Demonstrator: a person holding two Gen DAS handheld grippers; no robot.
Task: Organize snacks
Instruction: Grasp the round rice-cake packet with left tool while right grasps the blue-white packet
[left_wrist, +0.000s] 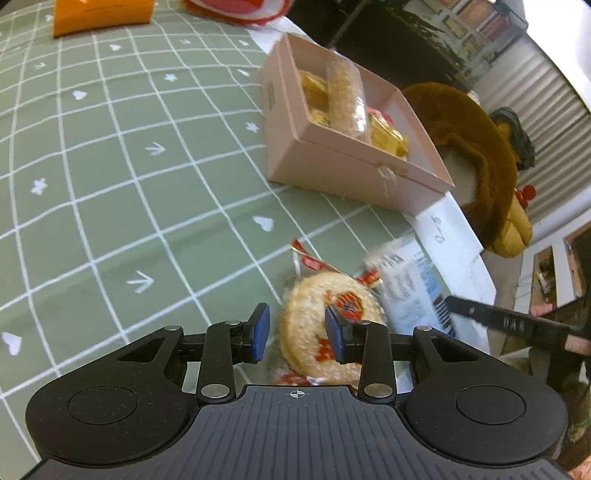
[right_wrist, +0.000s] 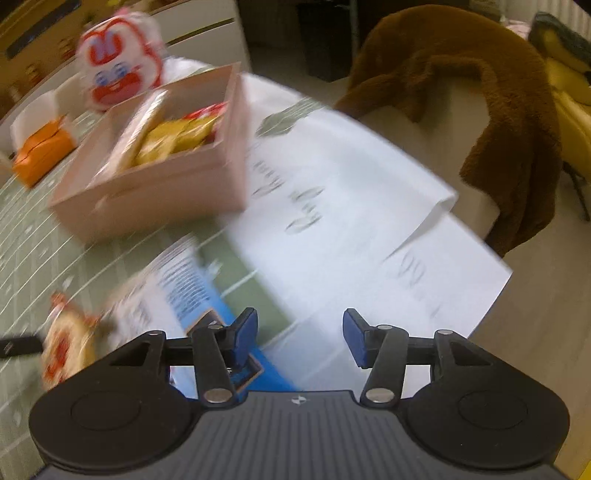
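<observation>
A round rice cracker (left_wrist: 314, 317) in a clear wrapper with red print lies on the green checked tablecloth (left_wrist: 129, 184) near the table's edge. My left gripper (left_wrist: 298, 332) hangs over it, open: the left pad stands clear of its rim and the right finger overlaps its face. Beside the cracker lies a blue-and-white packet (left_wrist: 410, 288), also the packet (right_wrist: 181, 291) in the blurred right wrist view. My right gripper (right_wrist: 301, 336) is open over paper and cloth, with the packet under its left finger. A pink open box (left_wrist: 332, 170), the same box (right_wrist: 155, 199), holds yellow packets and a long cracker sleeve (left_wrist: 345, 99).
An orange carton (left_wrist: 99, 14) and a red-and-white bag (right_wrist: 114, 62) sit at the far end of the table. White handwritten sheets (right_wrist: 351, 206) overhang the table's edge. A chair draped with brown fleece (right_wrist: 498, 92) stands just beyond the table.
</observation>
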